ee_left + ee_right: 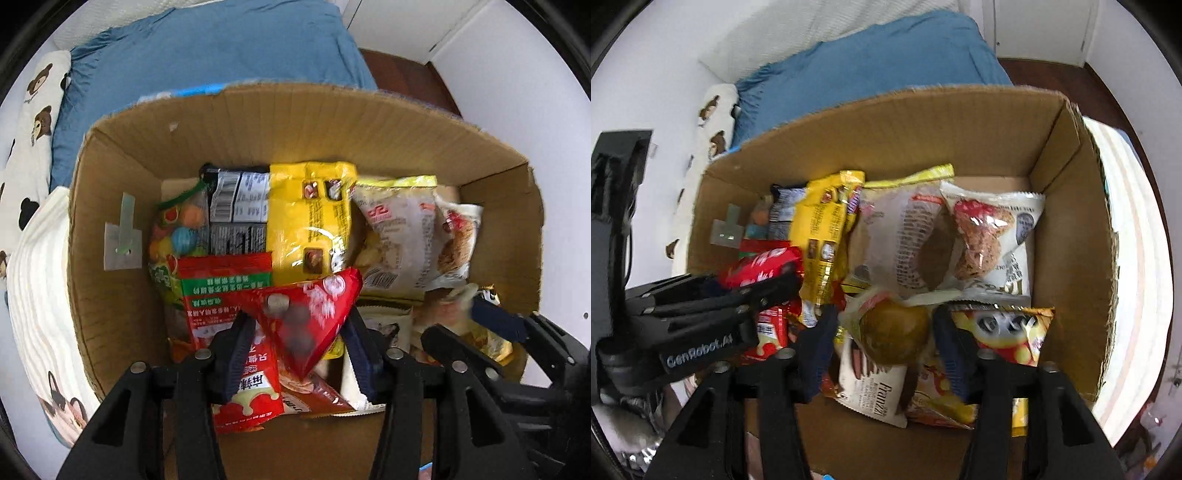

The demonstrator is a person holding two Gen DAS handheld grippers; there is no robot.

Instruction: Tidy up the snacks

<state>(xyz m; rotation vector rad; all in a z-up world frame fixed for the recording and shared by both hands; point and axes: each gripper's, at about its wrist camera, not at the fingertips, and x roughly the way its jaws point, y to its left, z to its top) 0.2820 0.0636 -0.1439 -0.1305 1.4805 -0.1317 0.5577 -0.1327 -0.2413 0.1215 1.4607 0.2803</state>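
A cardboard box [110, 229] holds several snack packets. In the left wrist view my left gripper [299, 325] is shut on a red snack packet [310, 314], held over the box's near left part. In the right wrist view my right gripper [884, 332] is shut on a clear-wrapped round bun [894, 332], held over the box's near middle. The left gripper also shows at the left of the right wrist view [768, 284], with the red packet [764, 266] in it. The right gripper shows in the left wrist view [476, 314] at the lower right.
In the box lie a yellow bag [310, 218], a black packet [236, 210], a candy bag [181, 229], red-green packets [225, 291], a white bread packet [399, 236], a cookie packet [993, 236] and a Franzzi packet [875, 391]. Blue bedding [221, 48] lies behind.
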